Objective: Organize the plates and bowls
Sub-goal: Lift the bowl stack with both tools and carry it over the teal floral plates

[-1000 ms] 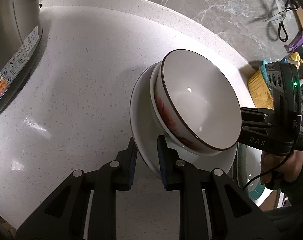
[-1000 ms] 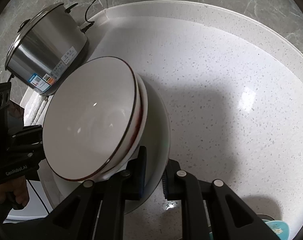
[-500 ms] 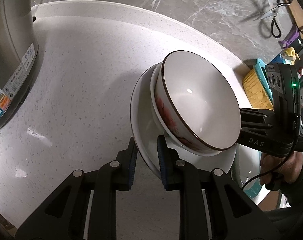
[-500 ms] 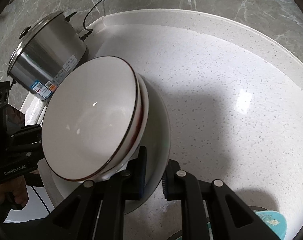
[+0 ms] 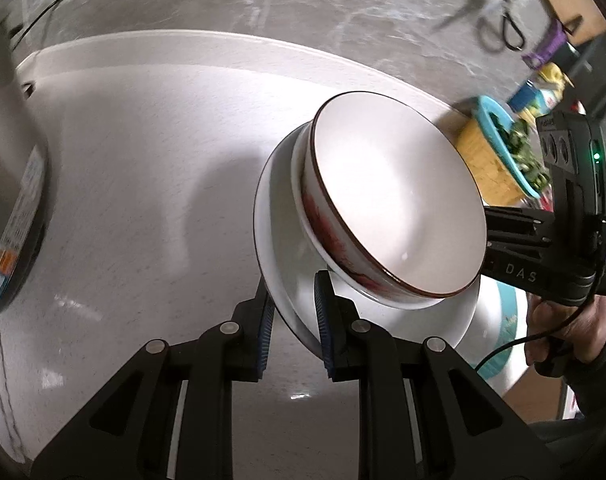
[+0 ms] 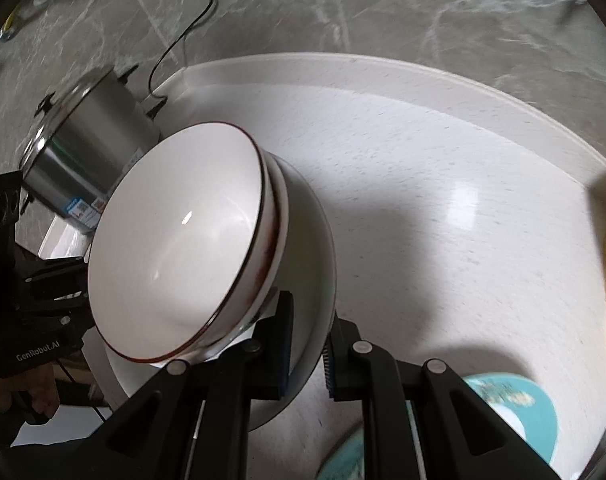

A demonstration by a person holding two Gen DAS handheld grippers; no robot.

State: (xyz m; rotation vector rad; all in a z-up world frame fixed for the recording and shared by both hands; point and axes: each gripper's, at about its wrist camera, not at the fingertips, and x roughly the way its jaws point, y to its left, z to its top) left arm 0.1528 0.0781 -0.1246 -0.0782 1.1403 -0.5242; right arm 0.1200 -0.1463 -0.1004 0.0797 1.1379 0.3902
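You have the white plate (image 5: 299, 300) off the counter (image 5: 143, 200), nested bowls (image 5: 399, 208) riding on it; left gripper (image 5: 293, 322) and right gripper (image 6: 307, 350) clamp opposite rims. Stacking done, putting away remains; teal plate (image 6: 515, 404) waits below.

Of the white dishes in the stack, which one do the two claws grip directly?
The wide white plate at the bottom: both claws pinch its rim. The brown-rimmed bowl only sits above it.
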